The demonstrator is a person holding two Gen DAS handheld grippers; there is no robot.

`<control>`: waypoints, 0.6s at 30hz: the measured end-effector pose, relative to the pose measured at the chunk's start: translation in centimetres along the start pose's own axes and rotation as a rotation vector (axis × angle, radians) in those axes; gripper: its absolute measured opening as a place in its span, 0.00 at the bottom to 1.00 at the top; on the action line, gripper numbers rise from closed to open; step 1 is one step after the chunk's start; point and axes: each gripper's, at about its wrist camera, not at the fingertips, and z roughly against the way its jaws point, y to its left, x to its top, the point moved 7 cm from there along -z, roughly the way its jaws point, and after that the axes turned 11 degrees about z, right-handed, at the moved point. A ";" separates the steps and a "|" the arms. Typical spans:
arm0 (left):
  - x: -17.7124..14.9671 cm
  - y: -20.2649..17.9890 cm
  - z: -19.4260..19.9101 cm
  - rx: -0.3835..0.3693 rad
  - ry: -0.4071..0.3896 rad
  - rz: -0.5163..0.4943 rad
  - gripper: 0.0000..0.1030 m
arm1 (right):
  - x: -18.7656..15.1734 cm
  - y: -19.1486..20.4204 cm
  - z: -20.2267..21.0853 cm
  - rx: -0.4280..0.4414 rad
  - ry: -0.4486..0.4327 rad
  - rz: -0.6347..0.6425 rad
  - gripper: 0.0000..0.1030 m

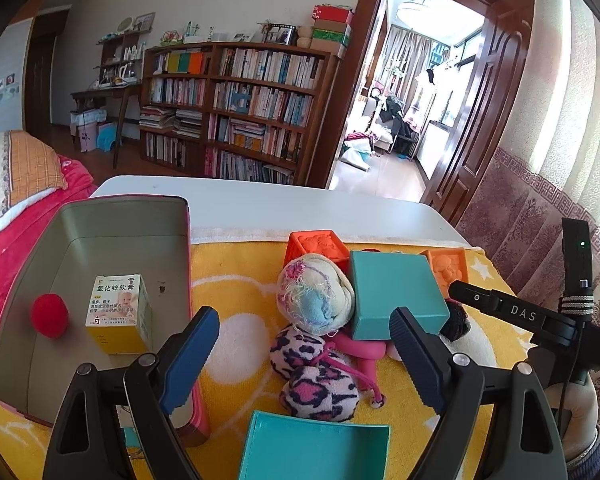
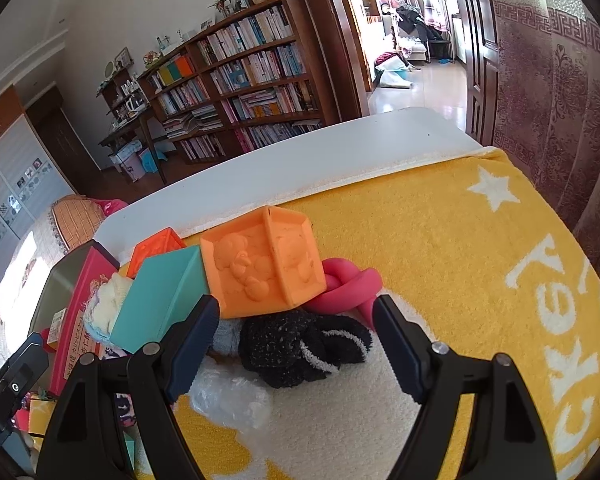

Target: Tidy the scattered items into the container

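The container (image 1: pixel 100 216), grey inside with pink outer walls, stands at the left and holds a red pom-pom (image 1: pixel 49 316) and a small ointment carton (image 1: pixel 118 312). My left gripper (image 1: pixel 302 332) is open above a pink leopard sock bundle (image 1: pixel 316 376), with a pastel sock ball (image 1: pixel 316 292) and a teal box (image 1: pixel 396 296) just beyond. My right gripper (image 2: pixel 296 312) is open too, its fingers either side of a black sock (image 2: pixel 300 348). An orange cube (image 2: pixel 264 260) and a pink twisted tube (image 2: pixel 348 284) lie right behind the sock.
A yellow towel (image 2: pixel 440 240) covers the white table (image 2: pixel 300 160). A second orange cube (image 1: pixel 318 242) sits at the back of the pile, an open teal lid (image 1: pixel 316 448) at the near edge, crumpled clear plastic (image 2: pixel 232 400) by the right gripper. A bed is on the left.
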 end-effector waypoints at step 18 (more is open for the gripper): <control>-4.2 -2.0 2.6 -0.065 0.066 -0.079 0.89 | 0.0 0.3 -0.2 -0.021 0.011 0.018 0.80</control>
